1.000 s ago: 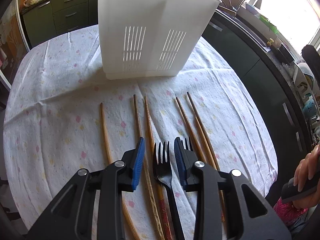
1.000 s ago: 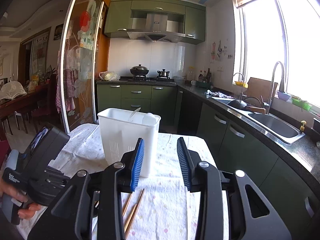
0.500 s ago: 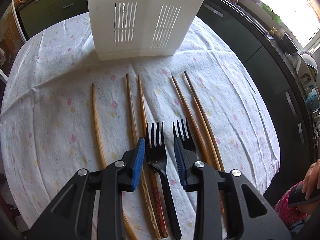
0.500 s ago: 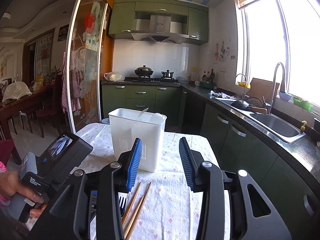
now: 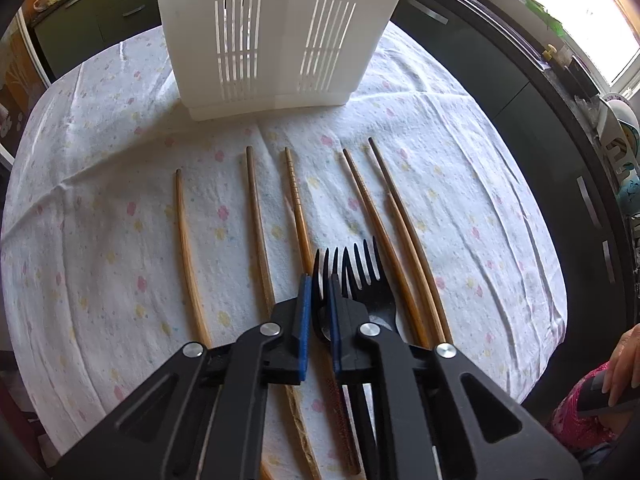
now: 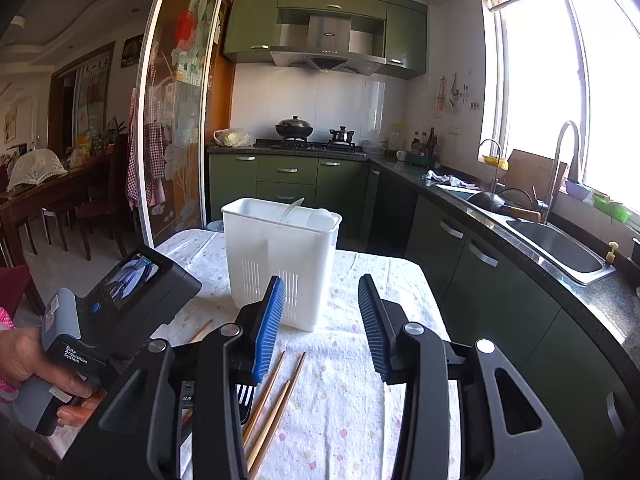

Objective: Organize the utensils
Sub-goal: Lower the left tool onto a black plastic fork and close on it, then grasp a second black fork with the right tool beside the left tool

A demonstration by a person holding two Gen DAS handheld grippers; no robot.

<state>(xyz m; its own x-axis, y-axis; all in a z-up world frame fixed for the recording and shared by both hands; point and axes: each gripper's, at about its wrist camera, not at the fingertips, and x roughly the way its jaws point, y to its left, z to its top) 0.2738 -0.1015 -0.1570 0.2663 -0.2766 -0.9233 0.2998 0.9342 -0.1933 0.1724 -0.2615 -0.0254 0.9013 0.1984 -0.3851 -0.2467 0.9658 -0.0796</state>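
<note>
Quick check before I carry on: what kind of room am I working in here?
A home kitchen, it seems: a gas stove with pots under a range hood, green cabinets, and a sink with a tall faucet by the window. A dining area opens on the left.

Quick count from the left wrist view: six wooden chopsticks [image 5: 256,216] laid out on the tablecloth, two black plastic forks [image 5: 370,280], and one white slotted utensil holder [image 5: 276,32]. Two grippers total, one per hand.
</note>
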